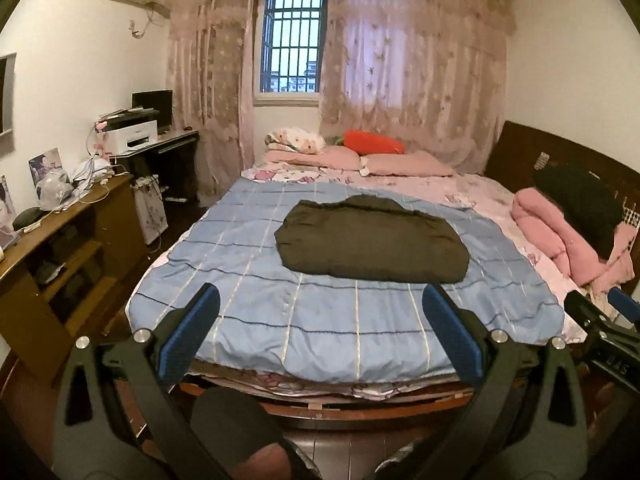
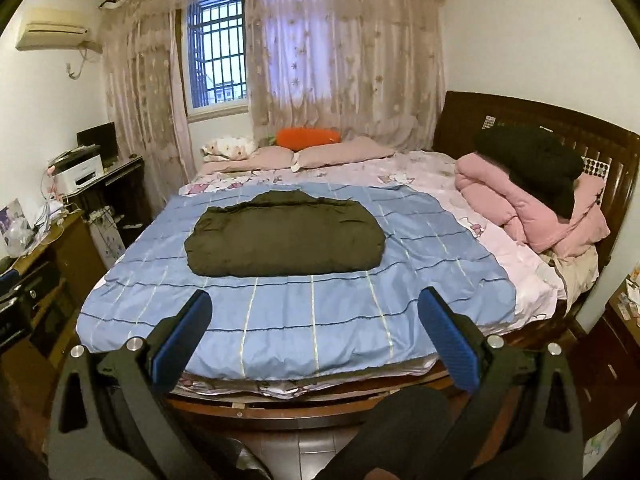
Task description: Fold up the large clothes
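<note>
A dark olive padded garment (image 1: 370, 238) lies folded into a compact flat bundle on the blue checked quilt (image 1: 312, 316), near the bed's middle; it also shows in the right wrist view (image 2: 286, 236). My left gripper (image 1: 320, 312) is open and empty, held back over the foot of the bed, well short of the garment. My right gripper (image 2: 314, 316) is open and empty too, likewise at the bed's near edge; part of it shows at the right edge of the left wrist view (image 1: 600, 320).
Pink folded bedding (image 2: 532, 204) with a black garment (image 2: 528, 164) on top lies at the right by the wooden headboard (image 2: 552, 128). Pillows and an orange cushion (image 2: 308, 136) sit at the far side. A wooden cabinet (image 1: 60, 248) and desk stand left. My legs are below.
</note>
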The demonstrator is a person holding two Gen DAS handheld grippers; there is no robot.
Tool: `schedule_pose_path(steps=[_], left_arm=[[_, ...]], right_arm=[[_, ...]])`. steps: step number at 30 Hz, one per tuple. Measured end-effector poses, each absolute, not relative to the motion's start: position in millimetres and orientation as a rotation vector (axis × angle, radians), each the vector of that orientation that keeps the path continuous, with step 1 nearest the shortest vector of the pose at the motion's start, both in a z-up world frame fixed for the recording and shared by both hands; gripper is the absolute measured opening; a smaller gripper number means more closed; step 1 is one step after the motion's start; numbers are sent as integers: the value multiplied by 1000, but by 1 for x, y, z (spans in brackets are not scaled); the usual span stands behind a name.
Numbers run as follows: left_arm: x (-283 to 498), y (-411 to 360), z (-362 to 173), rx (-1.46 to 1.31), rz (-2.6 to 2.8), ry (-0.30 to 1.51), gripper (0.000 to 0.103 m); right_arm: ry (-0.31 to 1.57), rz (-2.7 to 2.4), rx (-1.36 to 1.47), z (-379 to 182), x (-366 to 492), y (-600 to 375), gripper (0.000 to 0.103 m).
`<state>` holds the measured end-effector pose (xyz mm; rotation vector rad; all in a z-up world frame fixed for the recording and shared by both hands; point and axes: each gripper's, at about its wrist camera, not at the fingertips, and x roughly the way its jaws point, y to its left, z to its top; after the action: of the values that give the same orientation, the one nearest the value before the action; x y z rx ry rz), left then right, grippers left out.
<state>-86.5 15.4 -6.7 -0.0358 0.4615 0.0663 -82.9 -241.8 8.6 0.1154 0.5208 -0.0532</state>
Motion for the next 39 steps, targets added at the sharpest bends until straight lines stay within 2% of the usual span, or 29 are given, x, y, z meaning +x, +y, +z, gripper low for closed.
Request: schedule_pose_path(steps=[39], left_arm=[[-89, 9, -13, -19, 69, 470, 101]], right_arm=[[528, -67, 98, -2, -92, -234, 102]])
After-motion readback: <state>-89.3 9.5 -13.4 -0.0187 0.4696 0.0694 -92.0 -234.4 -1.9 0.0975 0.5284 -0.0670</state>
